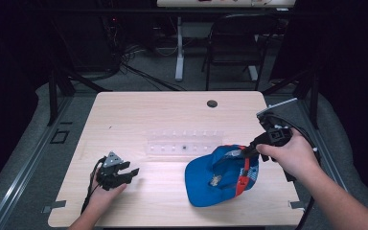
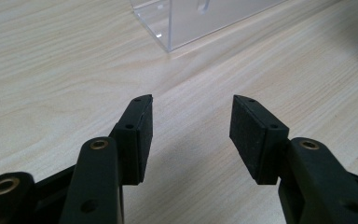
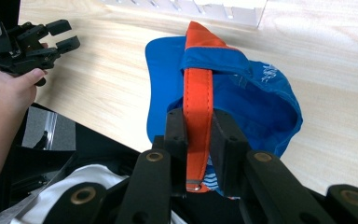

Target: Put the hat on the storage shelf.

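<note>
My left gripper [image 1: 128, 173] sits low over the pale wooden table [image 1: 139, 115], well to the left of the blue cap [image 1: 206, 179] and nearer my edge of the table than the clear plastic rack [image 1: 182, 142]. Its jaws stand wide apart with nothing between them; in the left gripper view I see only bare wood grain in the gap between my pads [image 2: 145, 135], and a corner of the clear rack [image 2: 186, 23] farther ahead. My left hand [image 1: 103, 196] wraps the body from below.

The cap lies upside down, hollow facing up, just on my side of the rack's right end, its brim [image 1: 196, 184] pointing left toward my left gripper.

To the right of the cap's middle, my right gripper [image 1: 245, 152] reaches in over the rear of the cap. Its jaws are closed down to a narrow slot, pinching the orange strap [image 3: 197, 121] flat between my fingers [image 3: 223, 144]. The strap runs up out of the grip to the cap's back opening. My right hand [image 1: 292, 155] holds the gripper above the cap's right edge.
</note>
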